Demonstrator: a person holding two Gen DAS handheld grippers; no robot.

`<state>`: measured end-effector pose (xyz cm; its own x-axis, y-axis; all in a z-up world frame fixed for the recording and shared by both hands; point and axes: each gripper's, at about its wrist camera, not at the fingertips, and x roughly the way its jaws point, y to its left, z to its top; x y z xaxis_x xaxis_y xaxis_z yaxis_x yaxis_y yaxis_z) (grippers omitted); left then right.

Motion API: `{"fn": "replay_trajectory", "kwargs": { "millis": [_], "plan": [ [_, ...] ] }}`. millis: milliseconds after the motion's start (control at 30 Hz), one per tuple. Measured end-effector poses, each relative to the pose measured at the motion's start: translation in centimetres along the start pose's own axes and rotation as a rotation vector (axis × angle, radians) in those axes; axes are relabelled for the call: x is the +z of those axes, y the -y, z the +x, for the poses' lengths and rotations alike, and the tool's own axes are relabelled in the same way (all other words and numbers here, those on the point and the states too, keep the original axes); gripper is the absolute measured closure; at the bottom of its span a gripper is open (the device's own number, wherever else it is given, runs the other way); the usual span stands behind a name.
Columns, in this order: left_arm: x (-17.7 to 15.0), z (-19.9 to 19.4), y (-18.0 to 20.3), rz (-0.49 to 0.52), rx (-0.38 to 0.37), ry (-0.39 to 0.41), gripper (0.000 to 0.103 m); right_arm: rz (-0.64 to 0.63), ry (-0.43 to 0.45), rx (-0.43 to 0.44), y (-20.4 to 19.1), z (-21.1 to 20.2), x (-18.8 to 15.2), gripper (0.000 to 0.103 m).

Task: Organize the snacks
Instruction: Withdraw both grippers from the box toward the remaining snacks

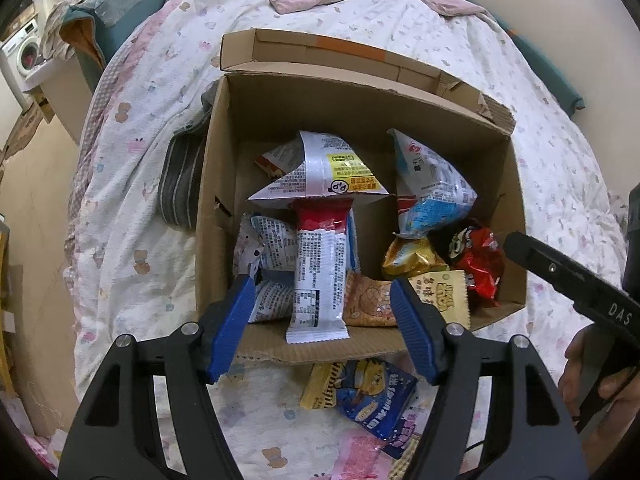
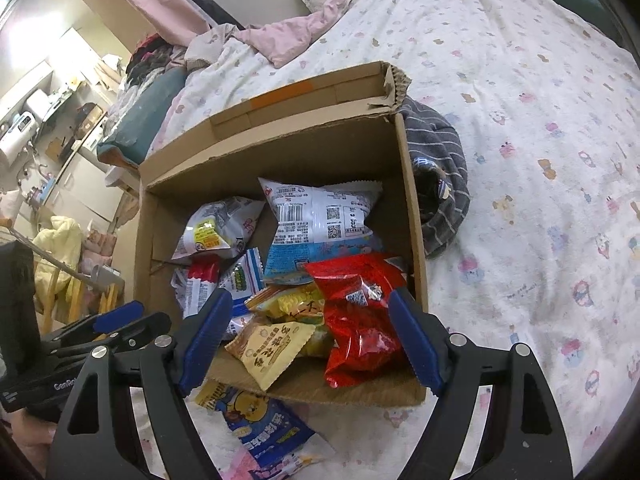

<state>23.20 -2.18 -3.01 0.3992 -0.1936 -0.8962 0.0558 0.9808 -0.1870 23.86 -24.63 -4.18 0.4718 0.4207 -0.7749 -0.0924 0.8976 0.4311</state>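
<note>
Both pairs of blue fingers (image 1: pixel 236 320) stand spread wide, gripping nothing: the left gripper (image 1: pixel 324 292) and right gripper (image 2: pixel 310 308) hover at the near rim of the cardboard box (image 1: pixel 516 216) on the bed (image 2: pixel 520 120). Snack packets fill the box: a red bag (image 2: pixel 360 320), a white-and-red bar (image 1: pixel 318 280). A blue-and-yellow packet (image 1: pixel 360 400) lies outside, just before it.

Both wrist views look down, close, into the box (image 1: pixel 416 120) (image 2: pixel 280 148) on the bed (image 1: pixel 160 160) (image 2: pixel 520 120); left from its left near side, right from its right. Both share the snacks inside.
</note>
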Motion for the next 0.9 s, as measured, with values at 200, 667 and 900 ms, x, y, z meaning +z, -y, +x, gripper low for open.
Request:
{"fn": "replay_trajectory", "kwargs": {
  "millis": [200,667,900],
  "plan": [
    [-1.0,-0.9,0.4,0.035,0.028,0.018,0.036,-0.002,0.019,0.006,-0.4,-2.0,-1.6,0.02],
    [-6.0,-6.7,-1.1,0.022,0.11,0.132,0.036,-0.026,-0.043,0.038,-0.9,-4.4,-7.4,0.02],
    [-9.1,-6.6,-4.1,-0.146,0.031,0.058,0.012,0.023,-0.133,0.093,-0.7,-4.0,-10.8,0.019]
  ]
}}
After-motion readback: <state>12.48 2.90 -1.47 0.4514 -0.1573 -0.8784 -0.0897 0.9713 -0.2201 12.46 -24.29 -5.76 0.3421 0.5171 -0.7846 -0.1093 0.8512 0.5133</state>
